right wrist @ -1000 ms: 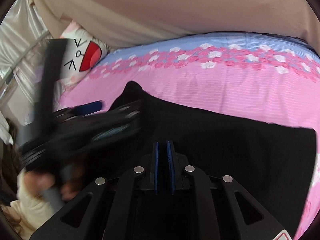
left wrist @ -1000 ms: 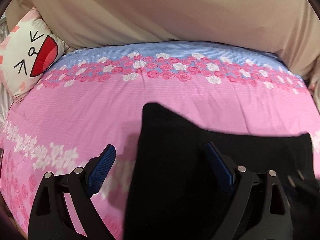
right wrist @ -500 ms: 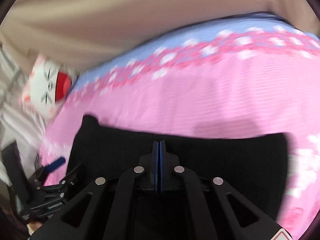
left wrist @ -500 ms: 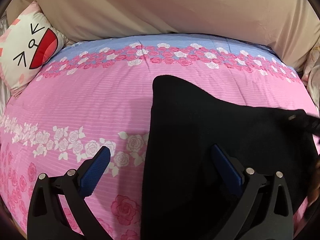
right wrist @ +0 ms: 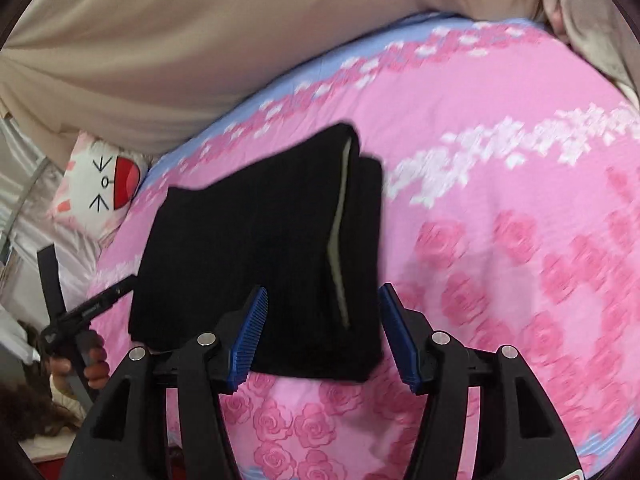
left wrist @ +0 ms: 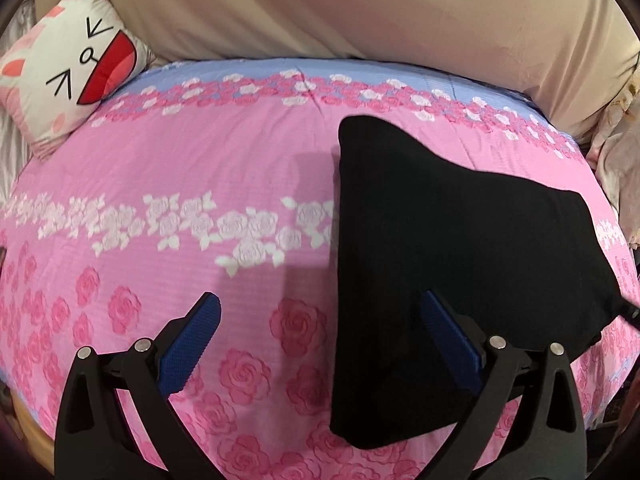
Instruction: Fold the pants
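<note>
The black pants (left wrist: 448,264) lie folded in a compact stack on the pink floral bedsheet (left wrist: 200,168), at the right of the left wrist view. In the right wrist view the pants (right wrist: 256,248) sit at centre, with a pale inner edge showing between the layers. My left gripper (left wrist: 320,320) is open and empty above the sheet; its right finger hangs over the pants' near left edge. My right gripper (right wrist: 322,312) is open and empty just above the pants' near edge. The left gripper also shows in the right wrist view (right wrist: 88,312), held in a hand at the left.
A white cartoon-face pillow (left wrist: 68,76) lies at the bed's far left corner. A beige cloth (left wrist: 360,12) hangs behind the bed. Pale bedding (left wrist: 616,168) is bunched at the right edge. The bed's near edge (right wrist: 280,468) runs along the bottom of the right wrist view.
My right gripper has opened and let go of the pants, which now lie folded on the bed. Both grippers have pulled back and away from the fabric.
</note>
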Available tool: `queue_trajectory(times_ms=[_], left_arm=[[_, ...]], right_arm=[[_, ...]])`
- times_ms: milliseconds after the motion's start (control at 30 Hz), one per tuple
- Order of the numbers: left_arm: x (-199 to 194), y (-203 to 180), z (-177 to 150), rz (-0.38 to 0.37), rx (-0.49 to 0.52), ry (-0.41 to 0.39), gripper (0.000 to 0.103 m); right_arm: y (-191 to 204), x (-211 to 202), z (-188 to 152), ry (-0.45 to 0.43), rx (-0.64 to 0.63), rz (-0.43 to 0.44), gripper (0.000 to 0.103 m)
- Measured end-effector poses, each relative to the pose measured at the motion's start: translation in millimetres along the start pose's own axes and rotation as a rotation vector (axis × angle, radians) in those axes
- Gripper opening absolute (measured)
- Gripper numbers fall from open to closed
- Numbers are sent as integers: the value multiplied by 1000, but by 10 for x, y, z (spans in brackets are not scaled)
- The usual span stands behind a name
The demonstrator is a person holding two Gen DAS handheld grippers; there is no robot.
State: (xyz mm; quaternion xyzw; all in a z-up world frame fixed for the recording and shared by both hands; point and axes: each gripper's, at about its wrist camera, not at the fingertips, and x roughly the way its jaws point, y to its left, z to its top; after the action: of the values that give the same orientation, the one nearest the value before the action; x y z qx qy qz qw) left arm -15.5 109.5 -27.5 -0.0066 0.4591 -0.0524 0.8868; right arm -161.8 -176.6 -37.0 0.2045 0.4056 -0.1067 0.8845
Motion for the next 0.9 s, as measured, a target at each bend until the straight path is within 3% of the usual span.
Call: queue_trajectory(times_ms=[33, 100, 133, 233, 300, 367, 400, 467, 533, 667, 733, 800, 833, 900], left_arm=[[25, -7, -19, 2, -6, 11, 98], [34, -4, -40, 7, -16, 19, 98], [6, -3, -42, 5, -19, 19, 98], [-112, -21, -76, 12, -2, -8, 98], [-83, -38, -117, 28, 9, -7, 98], [6, -30, -168, 8, -11, 29, 98], [7, -22, -182, -8, -25, 37, 98], [-36, -10, -211, -50, -38, 50, 98], [-66, -23, -244, -76, -34, 54, 98], [-98, -95, -234, -173, -49, 62, 98], [-139, -157, -185, -183, -41, 19, 98], [-80, -221, -143, -104, -18, 8, 98], [-31, -239, -125, -77, -7, 18, 98], [105, -291, -129, -31, 22, 48, 98]], right_arm=[[33, 70, -42, 8, -23, -12, 39], [138, 60, -83, -14, -87, -65, 28], [184, -14, -66, -33, -97, -63, 16], [256, -323, -30, -89, -105, -3, 16], [241, -268, -70, -70, -147, -59, 18], [68, 17, -151, 12, -119, -96, 33], [25, 16, -173, -9, -72, -58, 36], [-67, -113, -172, -30, 22, -36, 58], [-76, -237, -183, -79, 31, -42, 65], [-138, -223, -165, -58, 91, 13, 66], [-82, -315, -118, -150, 88, 34, 65], [157, -351, 13, -185, -21, 66, 49], [365, -315, 112, -179, -89, 91, 34], [723, -123, 290, -134, -177, 151, 24]])
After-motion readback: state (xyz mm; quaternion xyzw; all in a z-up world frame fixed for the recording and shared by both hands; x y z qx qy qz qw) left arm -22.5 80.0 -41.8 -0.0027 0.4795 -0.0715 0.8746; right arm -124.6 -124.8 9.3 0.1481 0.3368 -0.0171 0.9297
